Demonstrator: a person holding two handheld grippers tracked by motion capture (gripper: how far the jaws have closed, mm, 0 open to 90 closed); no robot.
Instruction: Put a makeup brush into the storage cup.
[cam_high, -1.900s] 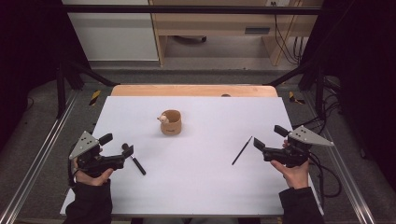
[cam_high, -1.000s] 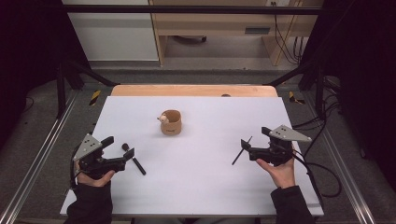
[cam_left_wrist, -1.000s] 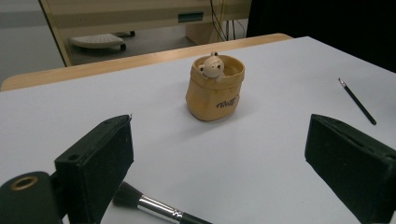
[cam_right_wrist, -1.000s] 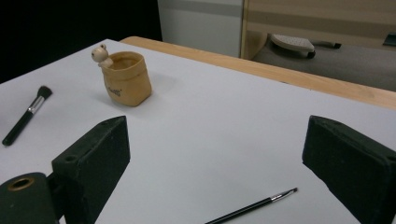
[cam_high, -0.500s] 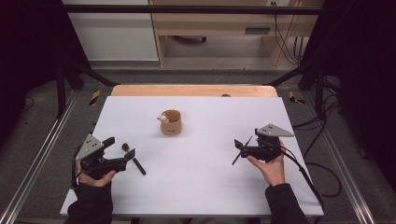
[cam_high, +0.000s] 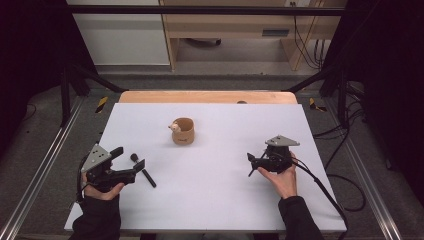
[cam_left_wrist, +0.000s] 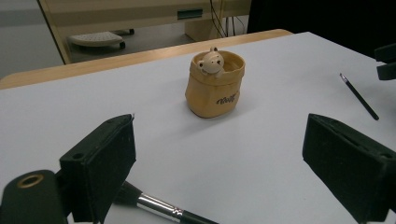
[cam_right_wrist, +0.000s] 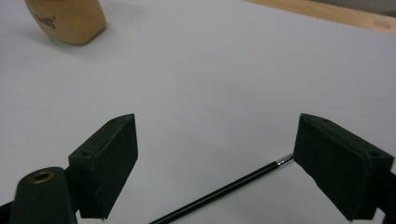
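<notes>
So we're going after the thin black stick with the little silver ferrule, probably a fine liner brush or pencil, lying flat on the white table top over on the right side, well apart from the tan pouch-shaped holder with a small bear figure peeking out. Our right gripper has its jaws spread wide, though they've just been closing a bit, with the stick lying across the gap between them and no pad pressing on it yet. We'd guess it's super light, stiff and smooth, so it'll probably roll or skid if we nudge it. Best bet is to pinch the shaft around mid-length, square across it. Our left gripper sits open too, near left, right by the thicker black brush with a metal collar.
</notes>
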